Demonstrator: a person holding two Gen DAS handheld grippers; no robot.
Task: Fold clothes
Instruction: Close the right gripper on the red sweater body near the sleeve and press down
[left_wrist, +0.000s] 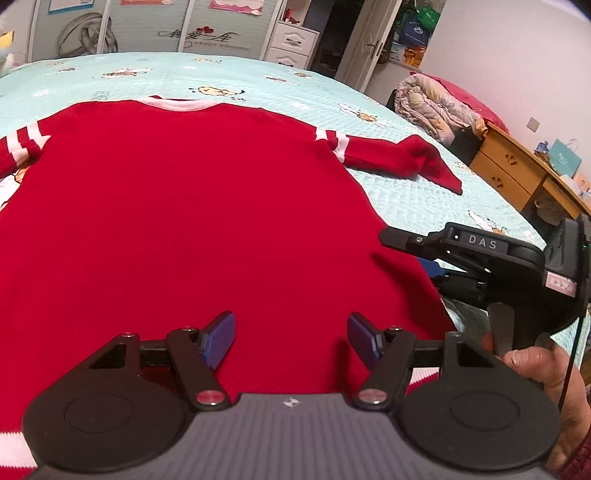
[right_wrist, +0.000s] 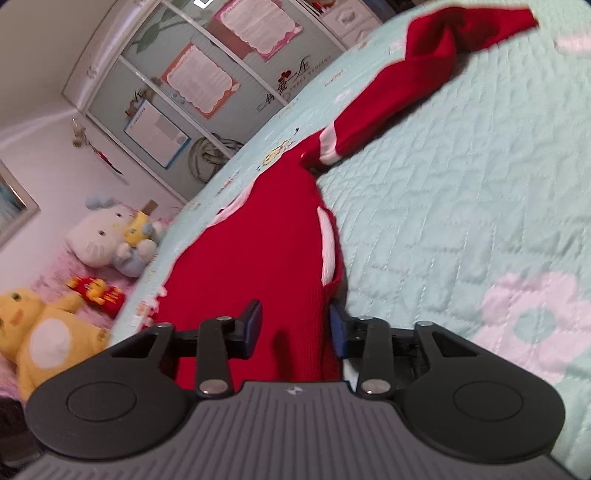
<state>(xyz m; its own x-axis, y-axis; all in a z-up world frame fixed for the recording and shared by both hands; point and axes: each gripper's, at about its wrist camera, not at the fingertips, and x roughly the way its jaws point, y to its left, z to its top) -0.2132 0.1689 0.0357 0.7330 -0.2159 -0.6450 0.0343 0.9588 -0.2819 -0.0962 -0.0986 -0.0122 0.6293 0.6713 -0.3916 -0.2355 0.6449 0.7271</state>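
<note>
A red knitted sweater (left_wrist: 192, 206) with a pale pink collar and white stripes on the sleeves lay spread flat on a bed covered by a light turquoise quilted bedspread (left_wrist: 280, 85) printed with small cartoon figures. Its right sleeve (left_wrist: 391, 157) stretched out sideways across the quilt, bent near the cuff. The left gripper (left_wrist: 291, 341) hovered over the sweater's lower part near the hem, its blue-padded fingers (left_wrist: 219, 339) spread wide with only red cloth showing between them and nothing clamped. The right gripper (right_wrist: 295, 330) sat at the sweater's side edge, tilted sharply, with a raised fold of the red knit between its blue pads; the jaws stood partly apart, and the pictures did not settle whether they pinched the cloth. In the left wrist view that right gripper (left_wrist: 384, 236) appeared as a black device reaching in from the right edge of the garment, a hand (left_wrist: 546, 373) visible under it. Beyond the bed stood a wardrobe with frosted sliding doors (left_wrist: 147, 26), a wooden chest of drawers (left_wrist: 517, 173), and plush toys (right_wrist: 110, 236) on a pink surface.
</note>
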